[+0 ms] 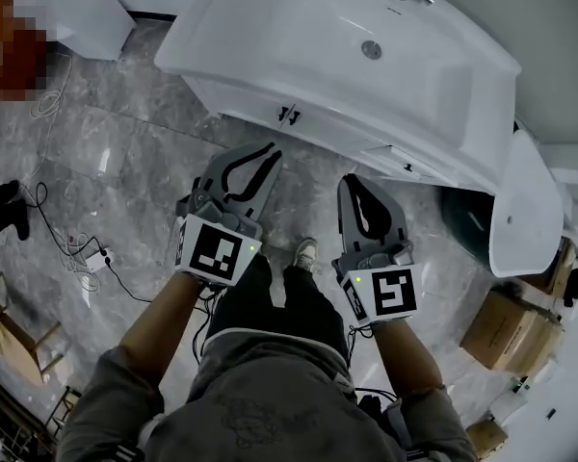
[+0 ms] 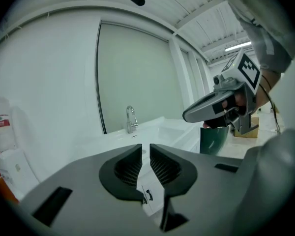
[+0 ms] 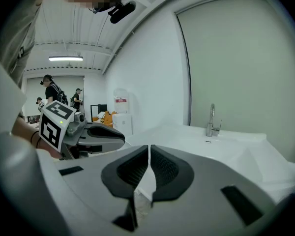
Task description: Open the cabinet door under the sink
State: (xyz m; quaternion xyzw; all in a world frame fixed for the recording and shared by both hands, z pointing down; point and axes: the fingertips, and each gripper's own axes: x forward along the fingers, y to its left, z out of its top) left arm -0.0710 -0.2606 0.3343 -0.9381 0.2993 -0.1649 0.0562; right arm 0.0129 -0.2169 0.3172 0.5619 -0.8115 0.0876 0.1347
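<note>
1. Left gripper (image 1: pixel 267 150) has its jaws pressed together on nothing and hangs short of the cabinet door (image 1: pixel 246 101) under the sink (image 1: pixel 270 27); the right gripper (image 1: pixel 352 181) is likewise closed and empty beside it
2. The two small black handles (image 1: pixel 289 115) sit close together at the seam between the doors; closed jaws would only bump them, so they need to spread first
3. A loose aim could catch both handles, or the wrong one
4. The handles look thin, so a shallow pinch may slip off on the pull
5. The person's shoe (image 1: pixel 305 253) stands right in front, where a swinging door could strike it
</note>
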